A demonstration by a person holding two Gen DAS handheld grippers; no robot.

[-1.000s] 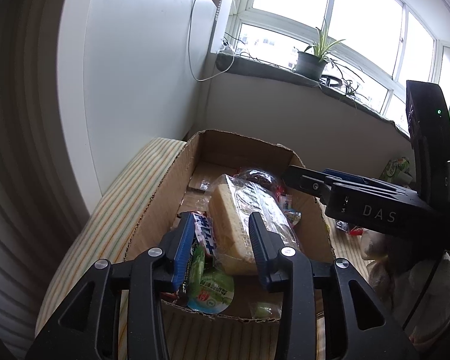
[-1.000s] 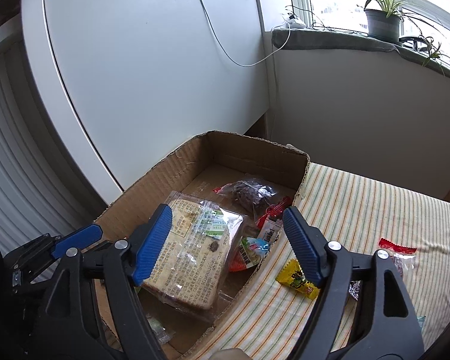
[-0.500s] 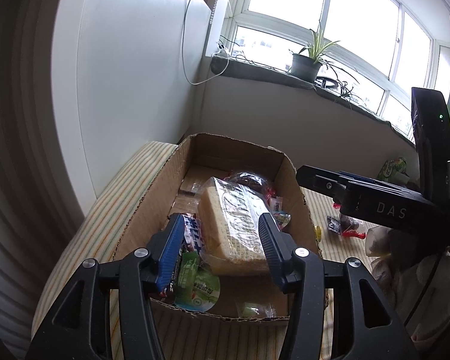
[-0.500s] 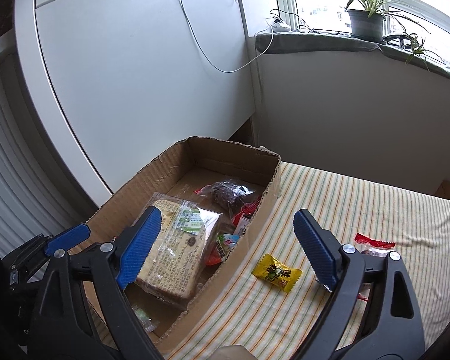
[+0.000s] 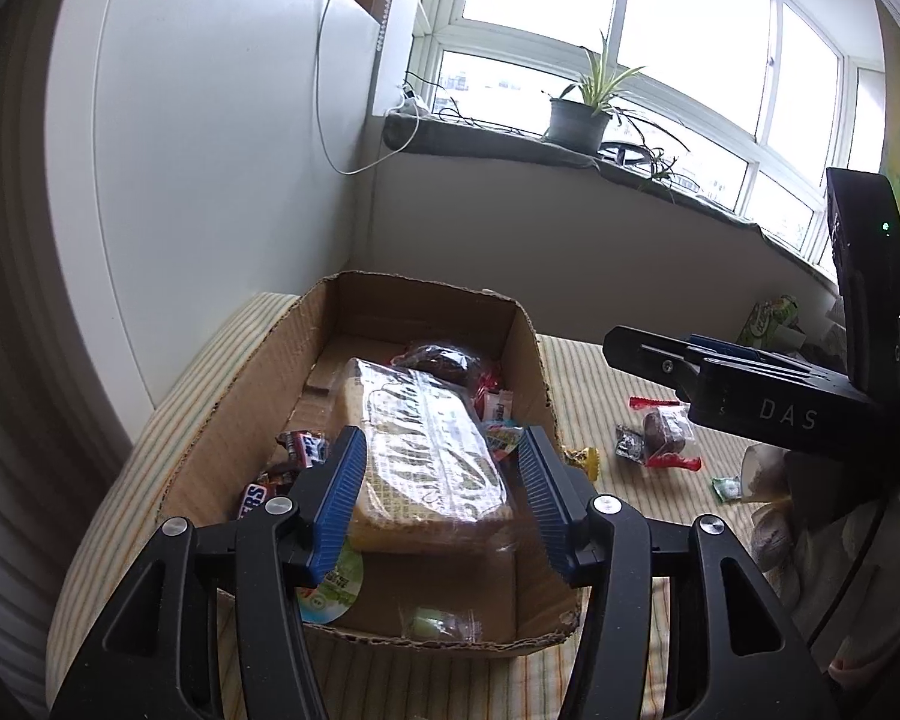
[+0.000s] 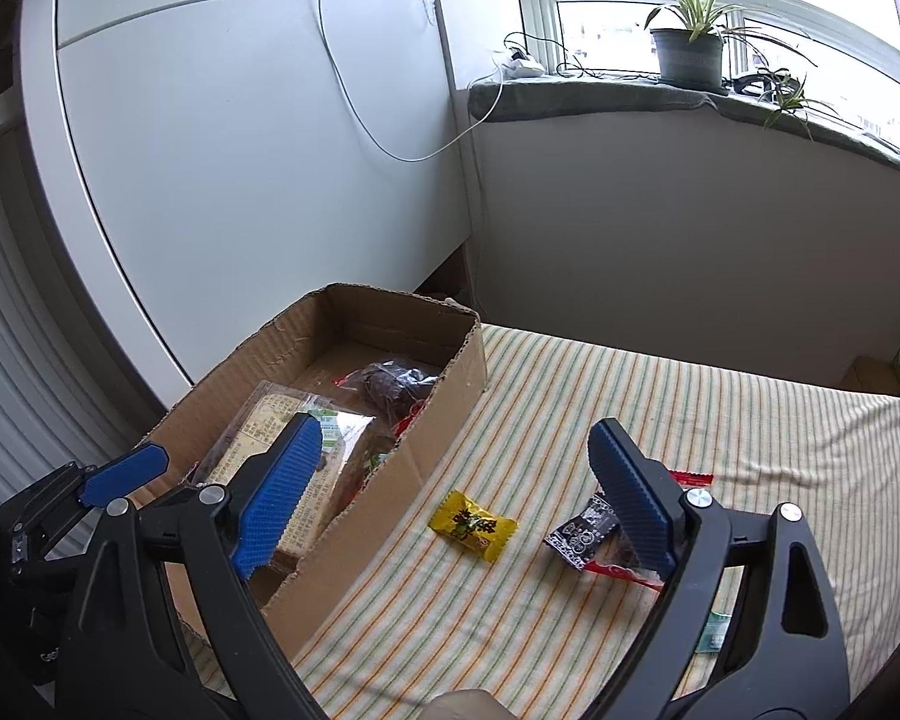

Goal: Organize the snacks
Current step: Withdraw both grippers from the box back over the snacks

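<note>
A cardboard box (image 6: 384,420) sits on a striped cloth (image 6: 660,420), already holding a big bread pack (image 5: 432,450), choc bars & small sweets. Loose snacks lie on the cloth just right of the box: a yellow candy (image 6: 473,525), a black-and-white one (image 6: 582,534), plus a red-ended wrapper behind the finger. The right gripper (image 6: 456,498) hangs over them w/ jaws wide apart, nothing held. The left gripper (image 5: 441,501) hovers above the bread, jaws part open & empty, not touching it. Best next: prob. lower the right one onto the yellow candy, pinch it mid-wrapper, lift clear of the box wall before dropping in. Room: white panel, window sill w/ a potted plant (image 6: 690,54).
</note>
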